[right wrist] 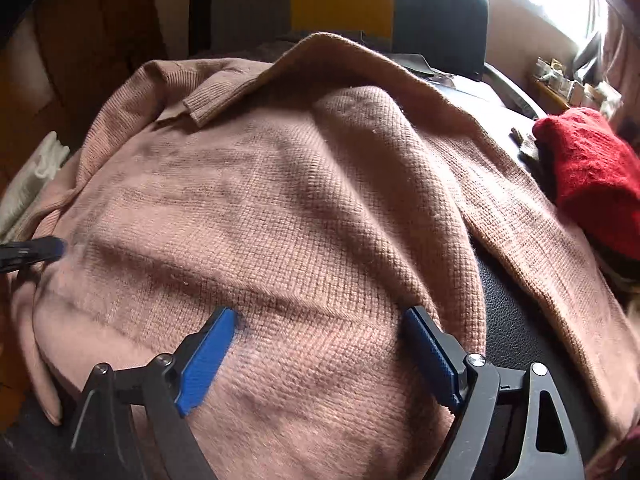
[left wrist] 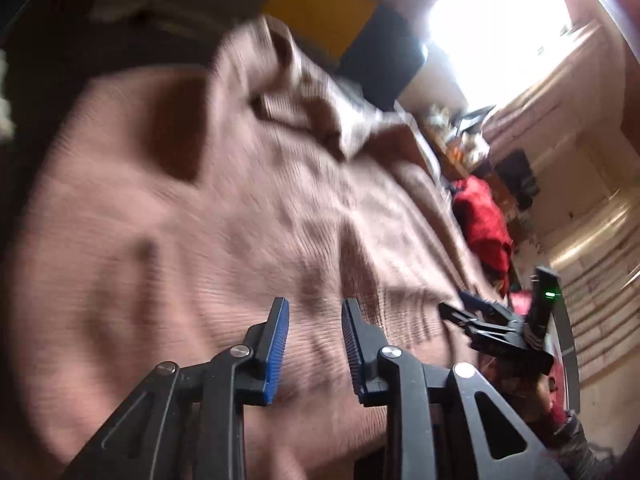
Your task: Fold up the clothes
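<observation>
A black, leather-grained tabletop [right wrist: 516,320] carries the clothes. A pink knitted sweater [right wrist: 280,200] lies spread over most of it, collar toward the far edge, one sleeve running down the right side over the bare black surface. A red knitted garment [right wrist: 592,184] sits bunched at the right edge, just beside that sleeve. White cloth [right wrist: 32,184] lies at the left edge.

Black left gripper [left wrist: 315,344] and right gripper [right wrist: 320,356], blue ribbed pads, silver screws.

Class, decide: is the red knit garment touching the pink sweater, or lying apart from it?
Touching. The right wrist view shows the red knit garment resting against the edge of the pink sweater, with no gap between them.
</observation>
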A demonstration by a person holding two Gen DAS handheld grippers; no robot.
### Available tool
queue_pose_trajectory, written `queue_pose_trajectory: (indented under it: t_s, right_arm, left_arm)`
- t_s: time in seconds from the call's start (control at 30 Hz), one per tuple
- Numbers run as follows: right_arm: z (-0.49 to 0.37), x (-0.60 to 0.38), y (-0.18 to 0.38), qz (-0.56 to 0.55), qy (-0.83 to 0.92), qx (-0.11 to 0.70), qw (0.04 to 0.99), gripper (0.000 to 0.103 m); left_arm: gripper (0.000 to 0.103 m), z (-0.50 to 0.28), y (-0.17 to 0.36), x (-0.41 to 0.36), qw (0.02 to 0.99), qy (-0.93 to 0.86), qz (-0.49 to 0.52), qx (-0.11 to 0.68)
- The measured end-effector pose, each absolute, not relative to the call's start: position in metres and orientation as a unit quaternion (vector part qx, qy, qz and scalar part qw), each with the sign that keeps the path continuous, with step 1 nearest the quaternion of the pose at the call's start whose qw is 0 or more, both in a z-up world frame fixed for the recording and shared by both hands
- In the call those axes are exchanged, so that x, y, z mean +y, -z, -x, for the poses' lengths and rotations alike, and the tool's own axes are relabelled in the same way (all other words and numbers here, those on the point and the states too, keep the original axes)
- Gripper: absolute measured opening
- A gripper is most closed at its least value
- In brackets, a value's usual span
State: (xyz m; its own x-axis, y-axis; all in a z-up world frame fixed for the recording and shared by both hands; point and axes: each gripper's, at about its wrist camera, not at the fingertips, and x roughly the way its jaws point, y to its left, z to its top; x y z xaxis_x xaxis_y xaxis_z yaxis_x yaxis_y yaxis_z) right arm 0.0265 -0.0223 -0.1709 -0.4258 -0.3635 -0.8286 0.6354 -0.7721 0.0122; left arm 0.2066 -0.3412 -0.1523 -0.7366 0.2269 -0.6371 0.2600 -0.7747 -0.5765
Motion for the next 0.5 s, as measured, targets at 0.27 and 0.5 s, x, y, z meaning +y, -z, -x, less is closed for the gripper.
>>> queue_pose_trajectory:
  t_s: [0.27,0.5]
  right_arm:
    - [-0.031,-0.066,0.128,-0.398,0.833,0.096,0.371,0.088]
    - [-0.017,-0.106,0.169,-0.435,0.804,0.097,0.394,0.089]
  left_arm:
    - [0.044,-0.303,0.128,-0.351,0.069,0.886,-0.358,0.285]
    - [0.044,-0.304,0.154,-0.357,0.172,0.857,-0.399,0.276]
